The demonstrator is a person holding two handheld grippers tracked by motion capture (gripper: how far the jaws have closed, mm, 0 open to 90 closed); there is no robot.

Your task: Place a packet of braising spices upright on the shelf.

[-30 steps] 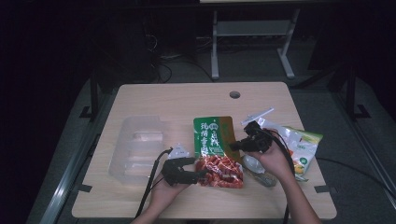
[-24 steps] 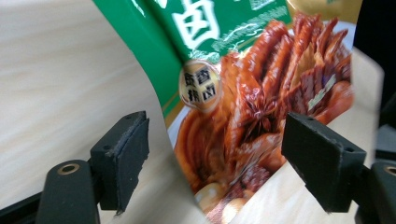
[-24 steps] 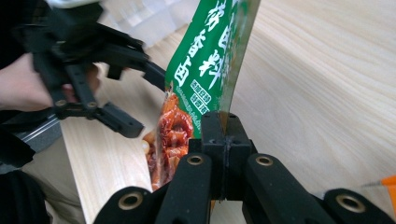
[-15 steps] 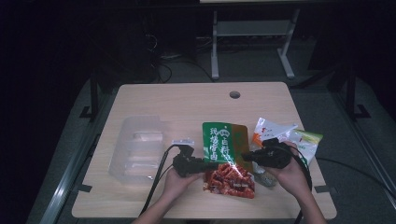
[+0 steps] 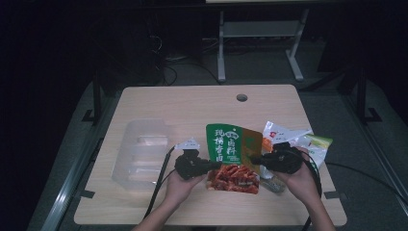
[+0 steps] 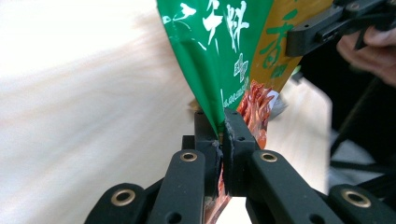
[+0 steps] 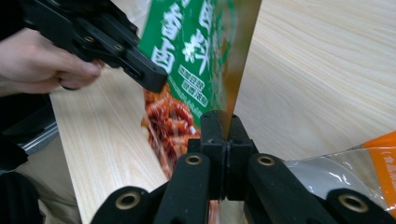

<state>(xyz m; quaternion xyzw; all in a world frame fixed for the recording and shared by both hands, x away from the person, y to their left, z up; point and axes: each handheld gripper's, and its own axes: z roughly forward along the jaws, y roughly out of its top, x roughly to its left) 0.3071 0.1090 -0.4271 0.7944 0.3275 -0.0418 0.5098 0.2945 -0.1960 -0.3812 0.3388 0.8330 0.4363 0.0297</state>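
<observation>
A snack packet, green at the top and red at the bottom, hangs just above the table between my two grippers. My left gripper has just been closing and now pinches the packet's left edge; in the left gripper view the jaws meet on the green film. My right gripper is shut on the packet's right edge, and in the right gripper view the gripper clamps the gold side seam of the packet. Each gripper view also shows the other gripper, the right one and the left one.
A clear plastic tray lies at the left of the wooden table. Other snack packets, a white and orange one and a green-edged one, lie behind the right hand. A cable hole sits near the far edge.
The packet has shifted right and come up off the table. The left gripper moved in to its left edge and closed on it. The right gripper kept its hold.
</observation>
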